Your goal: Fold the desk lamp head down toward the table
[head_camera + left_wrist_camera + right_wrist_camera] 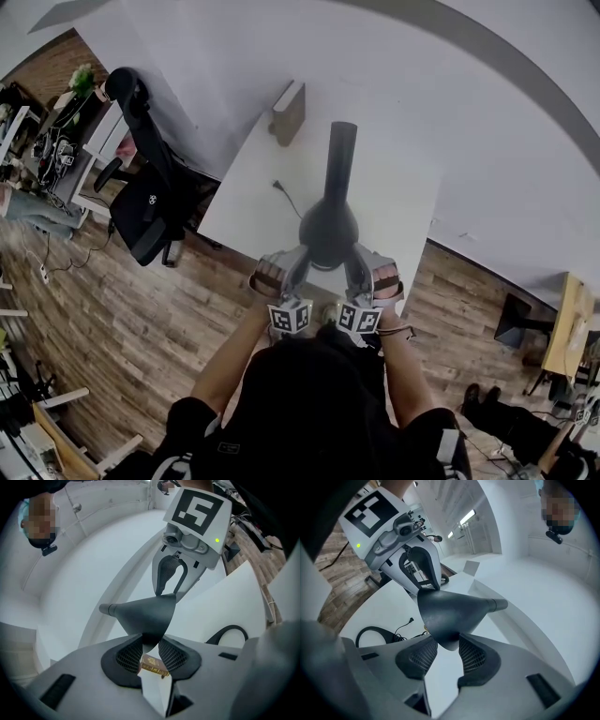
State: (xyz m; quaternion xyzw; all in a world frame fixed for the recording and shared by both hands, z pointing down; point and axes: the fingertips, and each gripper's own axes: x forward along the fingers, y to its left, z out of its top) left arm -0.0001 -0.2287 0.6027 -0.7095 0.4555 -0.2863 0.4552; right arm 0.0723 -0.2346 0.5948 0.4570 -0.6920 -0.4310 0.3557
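The black desk lamp head (328, 230) is a cone on a dark stem (339, 150) rising over the white table (398, 202). My left gripper (302, 255) takes the cone's left side and my right gripper (354, 258) its right side. In the left gripper view the cone's rim (146, 616) wedges down between the mesh pads (129, 656) of my left gripper (151, 654), touching both. The right gripper view shows the same: the cone (450, 613) sits pinched between the pads (473, 657) of my right gripper (447, 656). Each view shows the other gripper (194, 531) (393, 545) behind the cone.
A brown box (289, 112) stands at the table's far edge, and a black cable (286, 197) lies left of the lamp. A cable loop (229, 632) (370, 634) rests on the tabletop. A black office chair (141, 202) stands left of the table on the wooden floor.
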